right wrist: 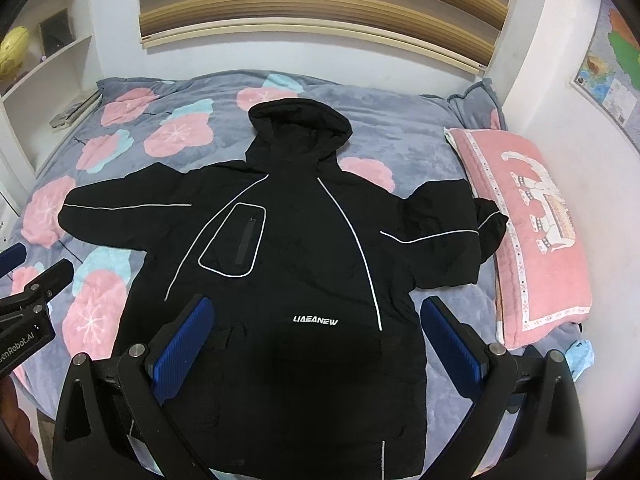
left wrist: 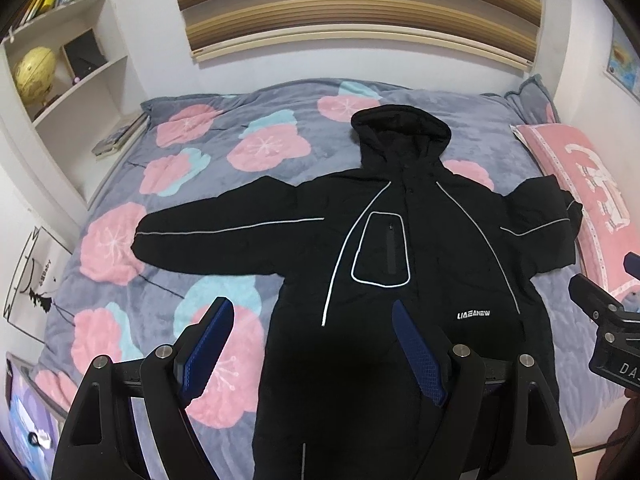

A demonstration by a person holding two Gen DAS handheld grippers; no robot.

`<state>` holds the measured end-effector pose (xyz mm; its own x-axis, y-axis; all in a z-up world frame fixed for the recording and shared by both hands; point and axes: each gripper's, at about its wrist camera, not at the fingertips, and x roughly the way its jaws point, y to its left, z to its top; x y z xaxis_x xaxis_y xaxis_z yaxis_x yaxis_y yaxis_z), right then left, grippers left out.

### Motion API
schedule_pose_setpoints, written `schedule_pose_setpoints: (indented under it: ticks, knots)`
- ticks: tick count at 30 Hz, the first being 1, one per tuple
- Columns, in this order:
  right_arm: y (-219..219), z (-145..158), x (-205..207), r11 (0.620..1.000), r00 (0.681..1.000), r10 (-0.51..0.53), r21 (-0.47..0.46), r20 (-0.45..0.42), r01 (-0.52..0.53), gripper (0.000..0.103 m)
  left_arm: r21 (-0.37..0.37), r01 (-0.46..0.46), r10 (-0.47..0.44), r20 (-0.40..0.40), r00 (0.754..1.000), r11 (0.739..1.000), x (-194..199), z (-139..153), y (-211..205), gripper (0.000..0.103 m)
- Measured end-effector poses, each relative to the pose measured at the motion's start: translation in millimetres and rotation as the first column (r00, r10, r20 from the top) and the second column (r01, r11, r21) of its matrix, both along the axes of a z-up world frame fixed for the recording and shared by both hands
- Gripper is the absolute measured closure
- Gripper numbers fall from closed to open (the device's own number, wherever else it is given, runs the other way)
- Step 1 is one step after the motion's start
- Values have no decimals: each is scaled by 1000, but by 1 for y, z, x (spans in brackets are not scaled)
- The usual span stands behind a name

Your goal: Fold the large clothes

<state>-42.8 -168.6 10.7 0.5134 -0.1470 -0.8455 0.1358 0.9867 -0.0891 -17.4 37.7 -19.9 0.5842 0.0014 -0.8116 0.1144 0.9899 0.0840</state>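
Note:
A black hooded jacket (left wrist: 400,248) with white piping lies face up on the bed, hood toward the far wall; it also shows in the right wrist view (right wrist: 296,248). Its left sleeve (left wrist: 224,236) lies stretched out flat. Its right sleeve (right wrist: 448,236) is bunched against the pink pillow. My left gripper (left wrist: 312,344) is open and empty above the jacket's lower left side. My right gripper (right wrist: 316,340) is open and empty above the jacket's lower body. Each gripper shows at the edge of the other's view.
The bed has a grey blanket (left wrist: 192,184) with pink flowers. A pink pillow (right wrist: 536,232) lies along the right edge. White shelves (left wrist: 76,80) with a globe and books stand at the left. A wall with a blind stands behind the bed.

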Motion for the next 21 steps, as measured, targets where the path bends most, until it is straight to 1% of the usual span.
schedule_pose_setpoints:
  ticks: [13, 21]
  knots:
    - [1, -2, -1, 1000, 1000, 0, -3, 2, 0, 0, -18, -20, 20, -11, 1000, 1000, 10, -1, 6, 21]
    - [-1, 0, 20, 1000, 1000, 9, 5, -1, -9, 0, -31, -47, 47, -2, 999, 998, 22, 0, 14, 21]
